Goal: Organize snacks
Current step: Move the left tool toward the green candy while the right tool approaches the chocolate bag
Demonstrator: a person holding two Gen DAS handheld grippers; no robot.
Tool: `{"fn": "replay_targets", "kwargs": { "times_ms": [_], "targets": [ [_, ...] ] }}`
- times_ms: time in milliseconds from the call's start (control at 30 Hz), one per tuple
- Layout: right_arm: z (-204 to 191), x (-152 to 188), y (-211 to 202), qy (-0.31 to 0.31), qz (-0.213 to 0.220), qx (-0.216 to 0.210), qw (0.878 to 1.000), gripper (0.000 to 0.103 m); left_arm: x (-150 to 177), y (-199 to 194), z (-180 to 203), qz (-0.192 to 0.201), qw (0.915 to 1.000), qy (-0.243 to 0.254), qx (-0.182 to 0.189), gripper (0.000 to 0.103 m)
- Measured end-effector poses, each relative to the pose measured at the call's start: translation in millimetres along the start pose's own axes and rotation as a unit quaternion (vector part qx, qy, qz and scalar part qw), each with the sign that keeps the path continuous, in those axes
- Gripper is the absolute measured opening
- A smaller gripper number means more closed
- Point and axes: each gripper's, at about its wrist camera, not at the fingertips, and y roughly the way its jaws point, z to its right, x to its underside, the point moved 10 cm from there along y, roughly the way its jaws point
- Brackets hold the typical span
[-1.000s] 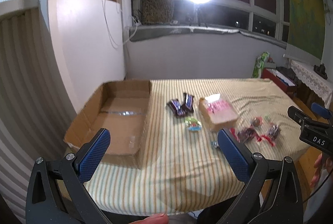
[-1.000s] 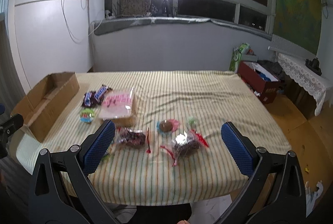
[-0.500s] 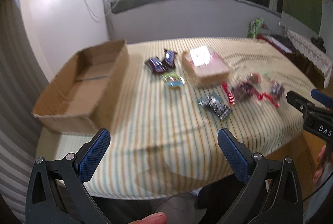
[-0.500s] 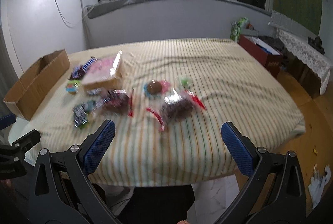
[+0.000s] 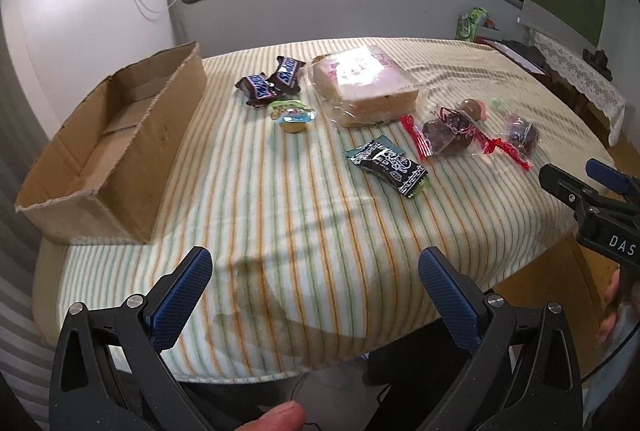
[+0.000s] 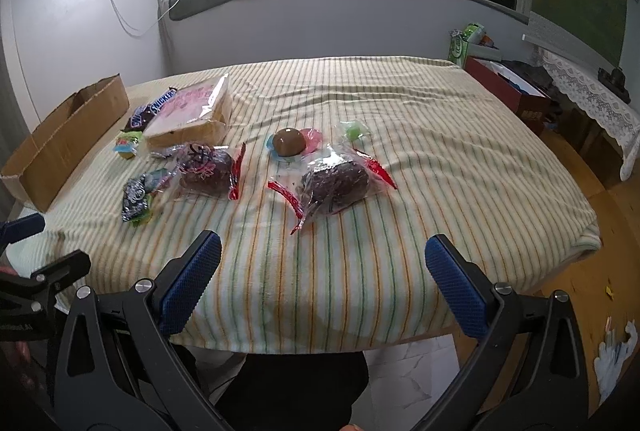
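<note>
Your left tongs (image 5: pixel 316 295) and right tongs (image 6: pixel 324 279) both hang spread wide and empty over the near edge of the tabletop (image 5: pixel 280 223), and every snack lies outside the cardboard box (image 5: pixel 108 151). Just right of the box sit two Snickers bars (image 5: pixel 272 83) and a small jelly cup (image 5: pixel 292 115); further right lies the wrapped cake slab (image 5: pixel 364 91), then the black candy packet (image 5: pixel 388 167) and two bagged dark buns (image 6: pixel 332 183). These are likely light, crinkly and slippery; the buns and slab will squash, so pinch them gently across the middle, or take a film end. The striped cloth is soft and wrinkled and may bunch under a scraping tip. Beyond the box, a dim room with dark windows.
</note>
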Motion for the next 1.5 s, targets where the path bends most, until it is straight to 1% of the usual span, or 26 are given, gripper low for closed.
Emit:
{"fn": "replay_targets", "kwargs": {
  "times_ms": [67,133,200,300,400,467,533,600,700,833,867,933,1000,1033,1133,1167,1200,1233,1267,1300,1500],
  "targets": [
    [2.7,1.9,8.1,0.000,-0.006,0.000,1.000,0.103,-2.0,5.6,3.4,-0.001,0.9999,-0.005,0.011,0.102],
    [6.5,3.6,17.1,0.003,-0.013,-0.001,1.000,0.103,-3.3,15.1,10.2,-0.013,0.9996,-0.006,0.025,0.102],
    [8.1,3.8,23.6,0.002,-0.015,-0.012,1.000,0.103,-6.3,22.8,16.6,-0.019,0.9992,-0.009,0.035,0.102],
    [7.4,2.5,35.8,-0.004,-0.014,-0.029,0.999,0.103,-12.5,34.9,27.0,-0.022,0.9974,-0.024,0.064,0.102],
    [5.0,-3.1,46.4,-0.019,-0.006,-0.033,0.999,0.103,-21.9,42.7,32.0,-0.013,0.9977,-0.022,0.062,0.102],
    [5.6,-9.2,53.1,-0.021,0.001,-0.042,0.999,0.103,-29.0,48.5,36.7,-0.009,0.9974,-0.019,0.068,0.102],
    [7.4,-15.2,60.3,-0.022,0.006,-0.045,0.999,0.102,-34.3,53.9,39.0,-0.006,0.9977,-0.017,0.066,0.102],
    [7.9,-19.5,64.8,-0.023,0.010,-0.047,0.999,0.095,-37.6,57.3,40.4,0.000,0.9978,-0.013,0.065,0.102],
    [11.2,-26.4,69.8,-0.023,0.016,-0.051,0.998,0.087,-43.5,64.1,44.6,0.005,0.9982,-0.002,0.060,0.102],
    [12.6,-27.7,71.2,-0.024,0.025,-0.050,0.998,0.081,-45.9,66.9,45.3,0.008,0.9982,0.003,0.060,0.102],
    [13.5,-27.4,70.6,-0.024,0.027,-0.046,0.998,0.078,-45.8,66.4,46.3,0.009,0.9981,0.004,0.060,0.102],
    [15.7,-26.6,68.5,-0.022,0.030,-0.046,0.998,0.075,-44.3,65.3,46.6,0.017,0.9981,0.010,0.058,0.102],
    [17.6,-25.1,66.4,-0.022,0.033,-0.045,0.998,0.068,-41.8,62.2,44.7,0.026,0.9980,0.014,0.055,0.096],
    [18.8,-24.8,65.5,-0.022,0.034,-0.043,0.998,0.068,-41.3,61.7,43.4,0.030,0.9980,0.014,0.054,0.094],
    [21.3,-24.0,62.6,-0.013,0.039,-0.045,0.998,0.065,-40.9,58.3,38.5,0.046,0.9976,0.015,0.050,0.080],
    [21.7,-23.7,61.7,-0.010,0.041,-0.045,0.998,0.064,-40.8,56.1,38.1,0.050,0.9974,0.016,0.050,0.068],
    [22.1,-23.1,60.9,-0.008,0.043,-0.045,0.998,0.063,-40.6,53.7,38.8,0.054,0.9968,0.020,0.055,0.050],
    [23.0,-23.3,60.2,-0.005,0.044,-0.045,0.998,0.063,-40.4,51.7,40.3,0.057,0.9962,0.024,0.060,0.040],
    [24.3,-22.5,58.8,-0.003,0.046,-0.045,0.998,0.062,-39.6,50.3,40.8,0.060,0.9960,0.028,0.060,0.026],
    [25.2,-22.7,57.8,-0.001,0.046,-0.045,0.998,0.062,-39.5,49.6,41.2,0.061,0.9959,0.031,0.059,0.023],
    [31.2,-22.1,51.2,0.008,0.053,-0.041,0.998,0.061,-36.3,43.6,39.1,0.063,0.9957,0.029,0.061,0.018]
  ]
}}
